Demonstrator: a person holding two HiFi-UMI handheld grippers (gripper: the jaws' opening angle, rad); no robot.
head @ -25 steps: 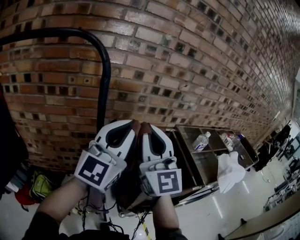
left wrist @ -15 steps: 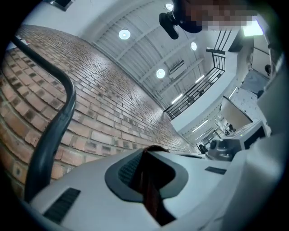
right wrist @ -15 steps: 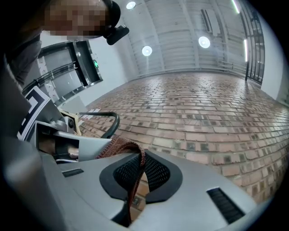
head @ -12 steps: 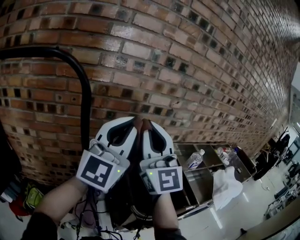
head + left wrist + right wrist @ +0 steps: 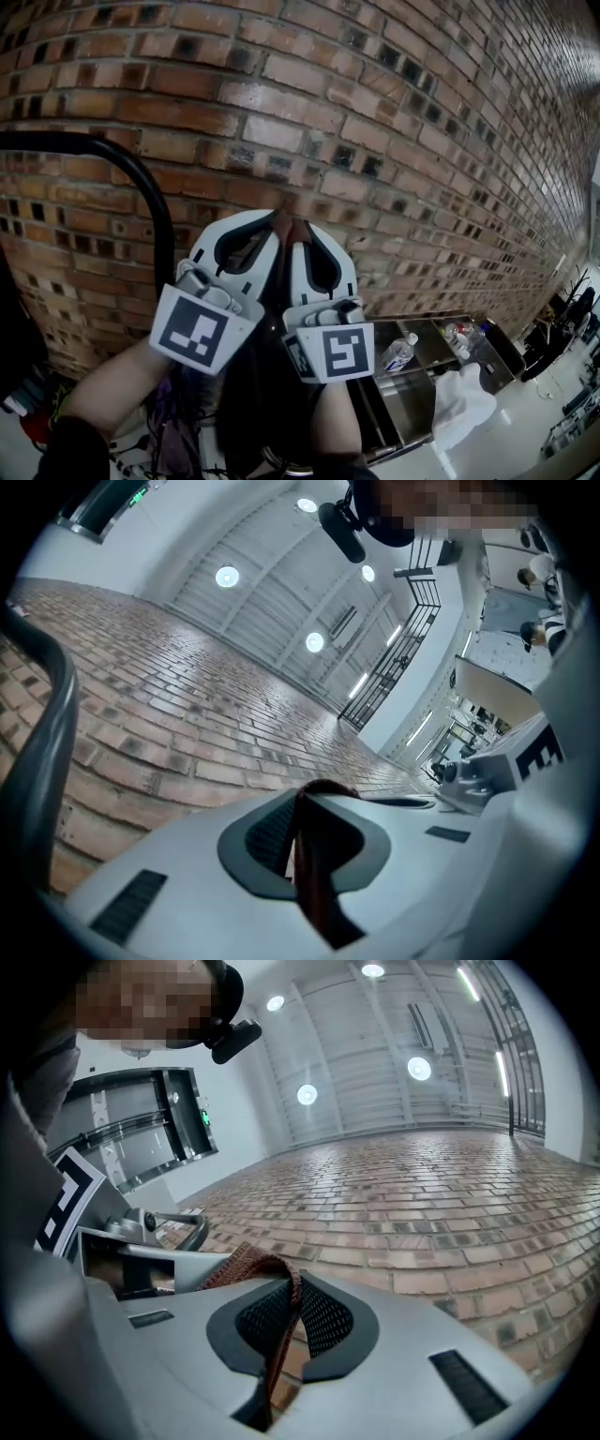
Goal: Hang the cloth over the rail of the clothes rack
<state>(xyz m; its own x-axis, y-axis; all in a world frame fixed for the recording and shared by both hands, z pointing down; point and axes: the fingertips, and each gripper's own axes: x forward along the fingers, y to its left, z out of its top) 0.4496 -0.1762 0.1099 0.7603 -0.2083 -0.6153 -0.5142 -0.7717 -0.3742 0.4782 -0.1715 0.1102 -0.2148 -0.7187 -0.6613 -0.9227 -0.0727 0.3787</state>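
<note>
Lifting cloth [image 5: 246,1262] (seemingly higher): left hand-held gripper [image 5: 306,797], right hand-held gripper [image 5: 294,1281].

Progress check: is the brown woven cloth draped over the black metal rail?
No, left gripper and right gripper pinch the brown cloth beside the rail.

Industrial hall: brick wall [image 5: 394,122], steel cart [image 5: 405,398]

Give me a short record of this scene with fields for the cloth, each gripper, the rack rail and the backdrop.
cloth: brown, woven, top edge pinched by both grippers
left gripper: shut on the cloth
right gripper: shut on the cloth, close beside the left one
rail: black, curved, left of the grippers; cloth not yet over it
backdrop: brick wall
</note>
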